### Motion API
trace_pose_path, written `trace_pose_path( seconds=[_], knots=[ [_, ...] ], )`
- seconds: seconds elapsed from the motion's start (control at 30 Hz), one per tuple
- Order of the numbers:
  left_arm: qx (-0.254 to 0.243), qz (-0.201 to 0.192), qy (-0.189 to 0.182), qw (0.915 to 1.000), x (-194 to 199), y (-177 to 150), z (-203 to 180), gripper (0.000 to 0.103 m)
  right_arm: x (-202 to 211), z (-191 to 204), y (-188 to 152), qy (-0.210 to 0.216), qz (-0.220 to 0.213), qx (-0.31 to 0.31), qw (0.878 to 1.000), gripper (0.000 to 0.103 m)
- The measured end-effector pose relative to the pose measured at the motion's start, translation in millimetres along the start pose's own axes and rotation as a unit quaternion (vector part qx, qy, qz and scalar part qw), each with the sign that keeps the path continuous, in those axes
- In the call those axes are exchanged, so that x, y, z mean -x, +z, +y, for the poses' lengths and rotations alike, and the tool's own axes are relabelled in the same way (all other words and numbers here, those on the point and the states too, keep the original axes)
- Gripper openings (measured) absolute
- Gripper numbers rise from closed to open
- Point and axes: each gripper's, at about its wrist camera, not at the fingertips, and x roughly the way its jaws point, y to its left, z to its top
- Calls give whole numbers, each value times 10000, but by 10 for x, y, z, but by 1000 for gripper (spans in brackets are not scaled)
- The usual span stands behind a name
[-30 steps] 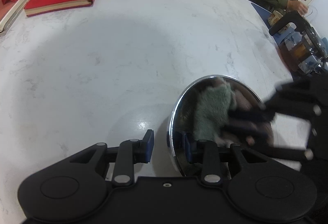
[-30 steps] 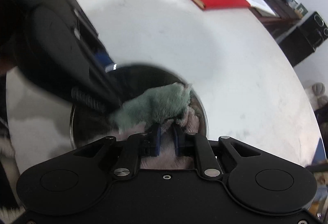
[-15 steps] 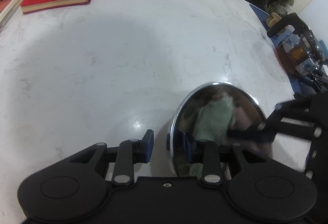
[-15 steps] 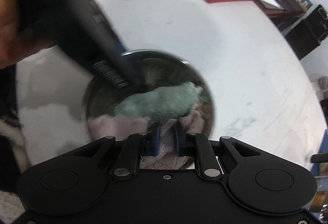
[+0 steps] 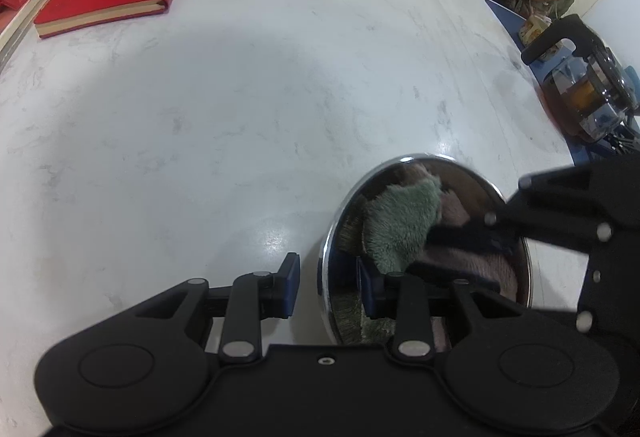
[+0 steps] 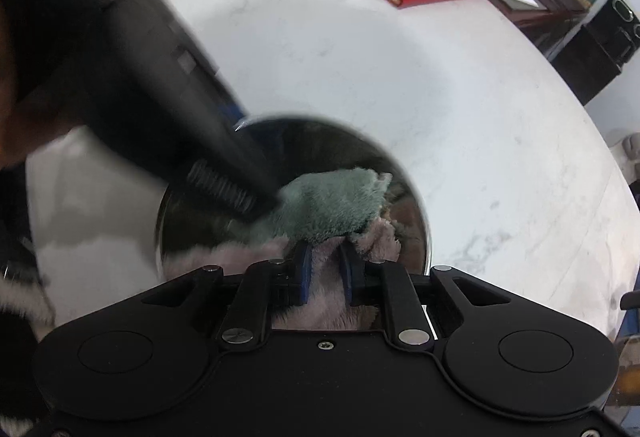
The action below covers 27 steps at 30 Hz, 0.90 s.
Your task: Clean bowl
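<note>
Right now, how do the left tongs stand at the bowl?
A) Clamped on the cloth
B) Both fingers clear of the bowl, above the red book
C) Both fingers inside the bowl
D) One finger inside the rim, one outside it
D: in the left wrist view the left tongs straddle the rim of the bowl, one finger outside on the table side and the other inside it, near the cloth.
</note>
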Motion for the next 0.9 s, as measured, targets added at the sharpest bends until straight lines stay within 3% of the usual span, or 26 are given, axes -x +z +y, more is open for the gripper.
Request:
trace_pose_path(
  seconds=[0.17, 0.37, 0.5, 0.67, 0.9],
  knots=[
    [-22, 11, -7, 10000, -9, 7, -5, 31, 60, 2, -106, 190, 25, -205, 9996, 16],
    [-125, -2, 77, 9999, -8, 4, -30, 31, -20, -70, -2, -62, -12, -216, 9997, 16],
    [-129, 7, 50, 9999, -18, 5, -32, 31, 51, -25, -89, 149, 46, -245, 9996, 16],
    [-189, 11, 78, 9998, -19, 3, -33, 31, -39, -70, 29, -58, 24, -173, 9998, 17],
    [-217, 4, 77, 9997, -21, 14, -38, 32, -75, -85, 36, -2, 70, -211, 9998, 17]
  ],
)
